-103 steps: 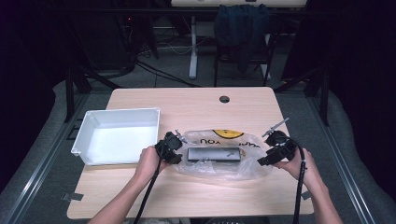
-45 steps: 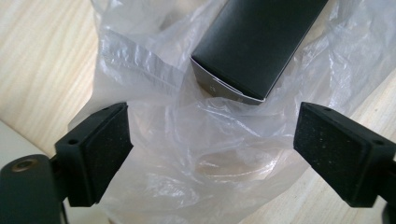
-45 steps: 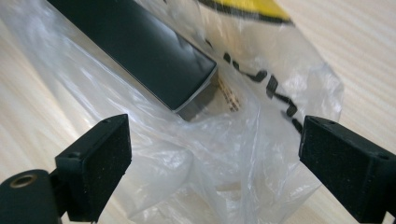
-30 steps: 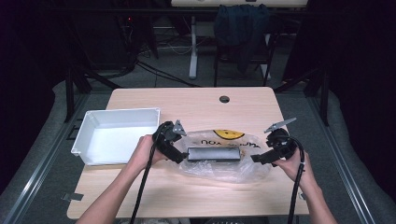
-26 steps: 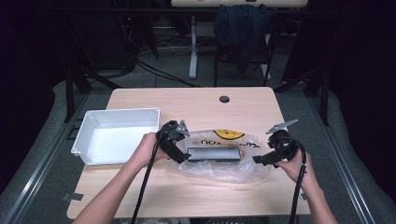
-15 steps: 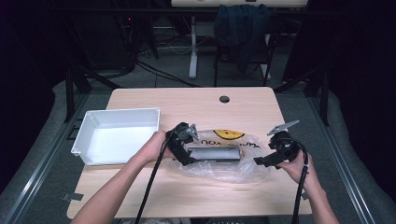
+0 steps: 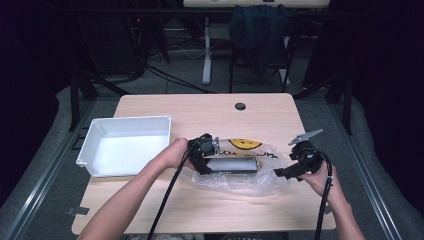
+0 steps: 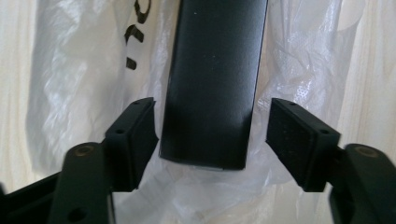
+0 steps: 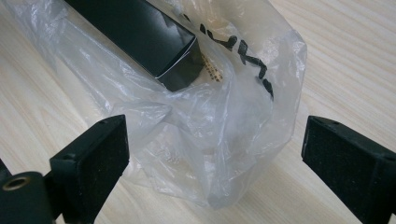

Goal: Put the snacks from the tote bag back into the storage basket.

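1. two grippers work at one clear plastic bag (image 7: 240,167) in the lower middle of the high view; a long black box (image 7: 232,165) lies in it. the left gripper (image 7: 202,156) is at the box's left end, the right gripper (image 7: 286,171) at the bag's right edge. the white tray (image 7: 125,122) at centre left looks empty.
2. left gripper view: the jaws have just been closing and stand spread to either side of the box's near end (image 8: 210,84), pads not yet pressing. judged step: gripping the box to draw it out; next, finish closing squarely on its sides.
3. right gripper view: jaws spread wide, with the bag's crumpled end (image 9: 205,140) between them, unpinched. it likely must pinch the film to hold the bag back.
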Demonstrator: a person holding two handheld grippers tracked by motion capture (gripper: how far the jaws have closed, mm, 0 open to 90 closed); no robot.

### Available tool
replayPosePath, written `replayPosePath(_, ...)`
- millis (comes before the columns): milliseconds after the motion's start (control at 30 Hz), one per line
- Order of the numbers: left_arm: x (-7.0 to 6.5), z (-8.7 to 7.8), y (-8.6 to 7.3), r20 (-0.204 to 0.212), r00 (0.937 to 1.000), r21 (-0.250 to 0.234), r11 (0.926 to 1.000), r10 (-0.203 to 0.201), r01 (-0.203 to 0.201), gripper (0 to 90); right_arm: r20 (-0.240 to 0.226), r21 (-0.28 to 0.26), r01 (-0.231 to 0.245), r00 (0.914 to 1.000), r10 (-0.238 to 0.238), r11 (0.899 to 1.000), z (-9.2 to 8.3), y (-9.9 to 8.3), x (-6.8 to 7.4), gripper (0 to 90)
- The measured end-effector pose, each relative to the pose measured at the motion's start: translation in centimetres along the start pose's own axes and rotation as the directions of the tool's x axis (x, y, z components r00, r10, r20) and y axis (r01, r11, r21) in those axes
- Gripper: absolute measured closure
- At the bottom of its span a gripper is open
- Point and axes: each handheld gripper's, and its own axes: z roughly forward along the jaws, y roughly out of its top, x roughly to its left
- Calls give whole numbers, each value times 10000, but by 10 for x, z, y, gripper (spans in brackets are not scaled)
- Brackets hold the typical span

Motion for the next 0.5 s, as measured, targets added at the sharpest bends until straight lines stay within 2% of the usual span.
replayPosePath(100, 2, 5, 2, 33, 9999, 127, 9998, 144, -144, 408, 63, -20, -64, 10000, 64, 10000, 0, -1, 0, 71)
replayPosePath(300, 5, 9, 6, 204, 9990, 384, 9984, 404, -411, 411, 2, -27, 3, 10000, -3, 10000, 3, 0, 1, 71)
replayPosePath(500, 8, 15, 8, 489, 9978, 521, 9975, 455, -480, 406, 57, 108, 109, 9999, -109, 9999, 3, 1, 1, 71)
